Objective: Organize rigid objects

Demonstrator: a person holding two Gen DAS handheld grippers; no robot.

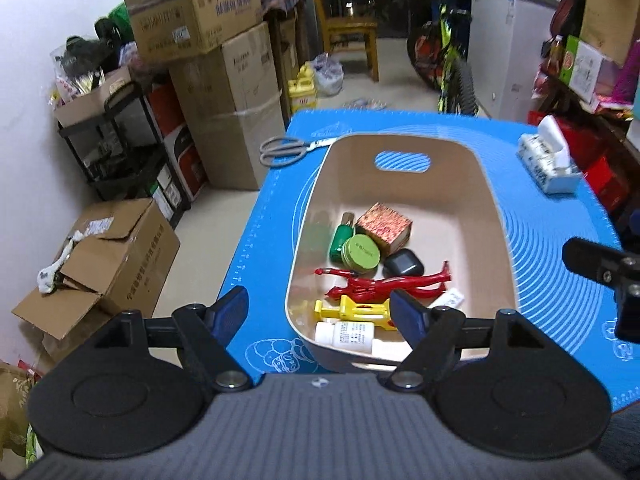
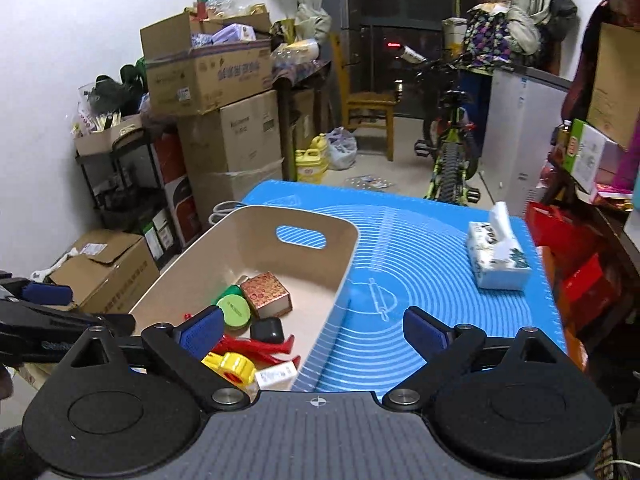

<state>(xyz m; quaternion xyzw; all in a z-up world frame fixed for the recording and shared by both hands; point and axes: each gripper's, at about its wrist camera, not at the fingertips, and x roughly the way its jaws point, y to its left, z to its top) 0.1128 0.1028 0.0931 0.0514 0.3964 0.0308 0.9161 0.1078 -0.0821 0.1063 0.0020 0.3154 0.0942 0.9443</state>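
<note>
Surface: blue silicone mat (image 1: pixel 272 200)
Container: beige plastic bin (image 1: pixel 496 216), holding red figurine (image 1: pixel 384 284)
Left gripper (image 1: pixel 320 316): fingers apart, empty
Right gripper (image 2: pixel 316 332): fingers apart, empty

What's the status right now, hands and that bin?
Left gripper open, empty. Right gripper open, empty. Bin holds the small items; scissors and tissue pack outside it on the mat. Nothing blocking.

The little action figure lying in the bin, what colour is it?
Red. The action figure shows best in the left wrist view, lying inside the beige bin.
</note>
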